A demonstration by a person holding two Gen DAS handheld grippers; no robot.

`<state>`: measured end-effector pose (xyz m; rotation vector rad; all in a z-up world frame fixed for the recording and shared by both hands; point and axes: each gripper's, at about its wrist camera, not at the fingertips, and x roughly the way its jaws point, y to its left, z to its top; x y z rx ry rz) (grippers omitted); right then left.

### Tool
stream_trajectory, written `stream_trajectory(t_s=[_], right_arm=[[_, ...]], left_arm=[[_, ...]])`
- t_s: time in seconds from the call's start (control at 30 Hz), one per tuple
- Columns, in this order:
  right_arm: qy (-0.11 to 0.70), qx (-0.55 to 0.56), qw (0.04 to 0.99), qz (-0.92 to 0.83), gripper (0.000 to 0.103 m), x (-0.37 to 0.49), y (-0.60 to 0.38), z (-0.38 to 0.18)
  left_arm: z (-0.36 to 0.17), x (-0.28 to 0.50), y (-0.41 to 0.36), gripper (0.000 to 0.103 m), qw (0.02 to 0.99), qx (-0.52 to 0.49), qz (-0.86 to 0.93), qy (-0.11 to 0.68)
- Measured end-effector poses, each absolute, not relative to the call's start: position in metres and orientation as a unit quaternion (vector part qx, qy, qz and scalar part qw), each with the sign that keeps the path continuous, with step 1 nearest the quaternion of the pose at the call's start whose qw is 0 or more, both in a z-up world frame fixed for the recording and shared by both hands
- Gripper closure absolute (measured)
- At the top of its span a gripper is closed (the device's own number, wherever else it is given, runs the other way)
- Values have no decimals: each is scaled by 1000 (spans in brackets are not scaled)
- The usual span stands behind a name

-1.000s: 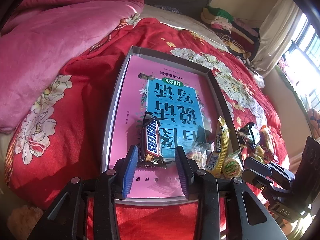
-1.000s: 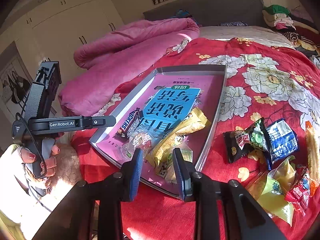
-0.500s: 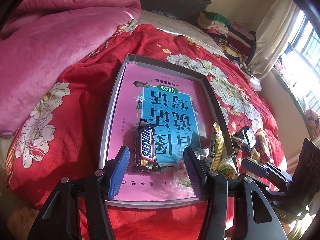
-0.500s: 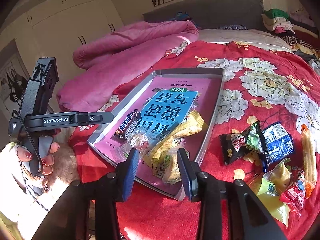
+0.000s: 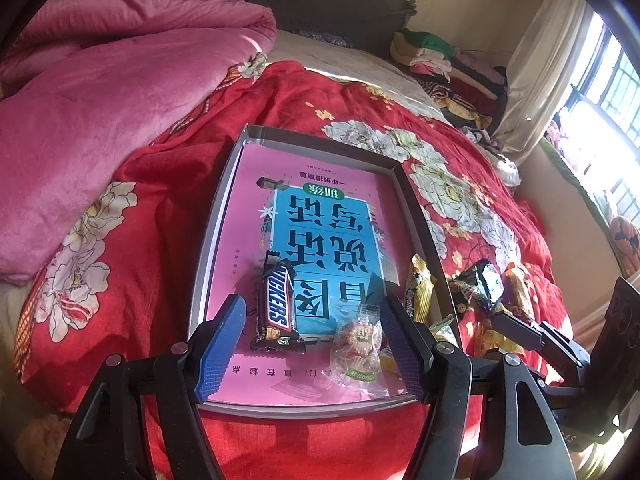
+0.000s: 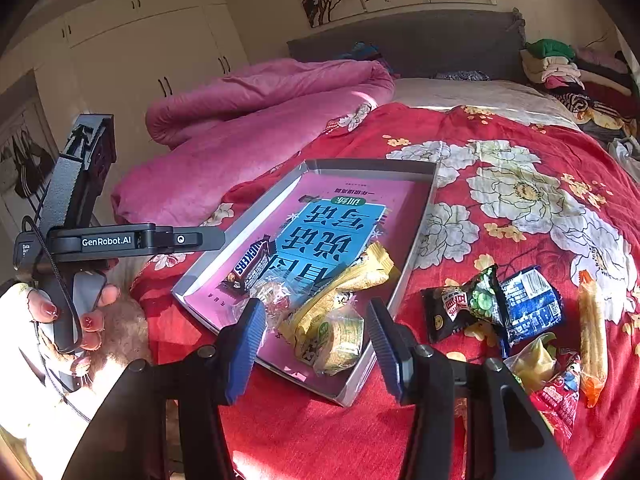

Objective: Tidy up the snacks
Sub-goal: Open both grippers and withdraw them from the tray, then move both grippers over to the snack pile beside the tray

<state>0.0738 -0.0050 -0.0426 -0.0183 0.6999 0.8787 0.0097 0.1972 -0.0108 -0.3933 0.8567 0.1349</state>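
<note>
Tongs on the left hand, the left gripper point(image 5: 310, 346), are spreading apart over the near end of the grey tray point(image 5: 218, 216), nothing pinched. Lying between the blue pads but touched by neither: Snickers bar point(image 5: 276, 308), lengthwise on the tray's pink and blue book cover point(image 5: 320, 232), and a clear-wrapped candy point(image 5: 356, 344) just right of it. Right gripper point(image 6: 316, 344) is also opening, gripping nothing; yellow wafer packet point(image 6: 336, 336) is sitting loose between its pads in the tray's near right corner, with a longer yellow snack bag point(image 6: 352, 276) leaning over it. Same Snickers bar point(image 6: 250, 266) and clear candy point(image 6: 276, 294) are showing left of those in the right wrist view.

Tray is resting on the red floral bedspread point(image 6: 520, 200). Outside the tray, to its right on the bedspread: black pea snack packet point(image 6: 460, 306), blue packet point(image 6: 528, 304) touching it, orange stick snack point(image 6: 592, 332), yellow and red packets point(image 6: 552, 376) nearer the camera. Pink quilt point(image 5: 100, 80) is bunched up left of the tray. Person's hand point(image 6: 68, 320), red nails, is holding the left gripper's handle at the left edge of the right wrist view. Folded clothes point(image 6: 560, 68) are piled by the headboard.
</note>
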Motion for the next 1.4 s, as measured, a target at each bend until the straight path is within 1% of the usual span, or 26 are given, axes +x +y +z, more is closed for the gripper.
stream_trajectory(t_s=[0.27,0.87,1.4], right_arm=[[311,-2,855,414,43,69,-16,-32],[262,-3,886,382,41,62,-50,-4],[250,24,907,337,40,75,-94,3]], left_arm=[[-3,9,191,28,891,-192,60,406],[14,11,154,28,901,-173,18,398],[29,11,127,28,906,-154,-9,394]])
